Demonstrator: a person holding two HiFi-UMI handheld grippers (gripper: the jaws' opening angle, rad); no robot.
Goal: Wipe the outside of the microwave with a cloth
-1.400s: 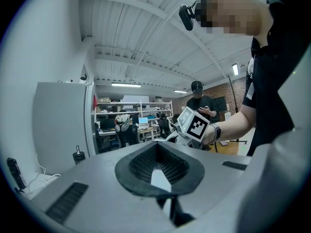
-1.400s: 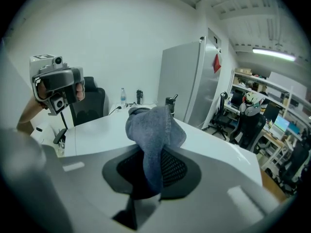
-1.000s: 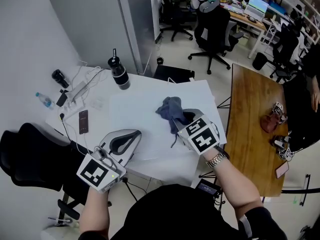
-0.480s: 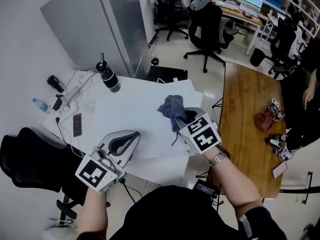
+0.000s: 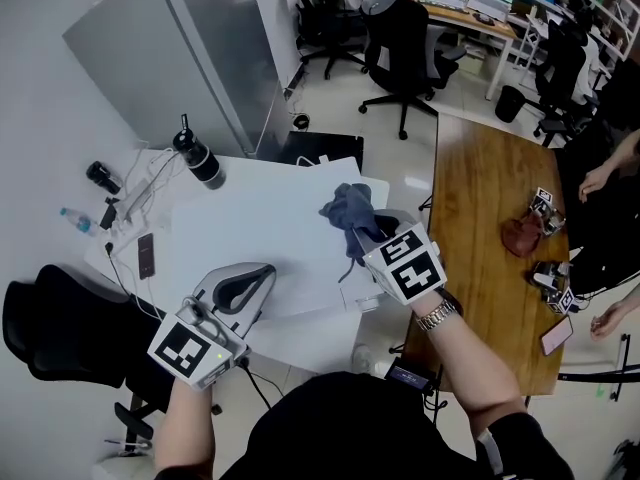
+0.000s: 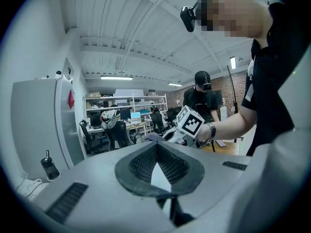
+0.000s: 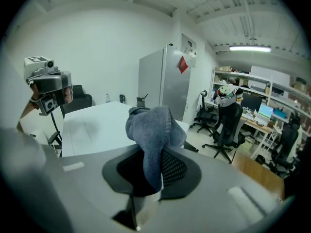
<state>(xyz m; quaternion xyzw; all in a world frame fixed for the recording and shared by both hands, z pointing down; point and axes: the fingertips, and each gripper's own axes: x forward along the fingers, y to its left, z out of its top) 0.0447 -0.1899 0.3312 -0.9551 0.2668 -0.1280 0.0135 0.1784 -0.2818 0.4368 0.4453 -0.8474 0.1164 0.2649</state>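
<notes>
A blue-grey cloth point(image 5: 350, 208) hangs bunched from my right gripper point(image 5: 368, 230), whose jaws are shut on its lower folds, above the right corner of the white table point(image 5: 250, 223). In the right gripper view the cloth point(image 7: 153, 127) rises out of the jaws and flops forward. My left gripper point(image 5: 243, 286) is shut with nothing between its pads, over the table's front edge; the left gripper view shows its black pads point(image 6: 141, 165) meeting. No microwave shows in any view.
A black flask point(image 5: 198, 158), a phone point(image 5: 146, 255), cables and a water bottle point(image 5: 75, 218) lie at the table's left. A grey cabinet point(image 5: 170, 48) stands behind it, a wooden table point(image 5: 485, 208) with small items at the right, and a black chair point(image 5: 50, 318) at lower left.
Both grippers have shifted to the right relative to the white table. The cloth, still in the right gripper, now hangs over the table's right corner. The jaws have not changed.
</notes>
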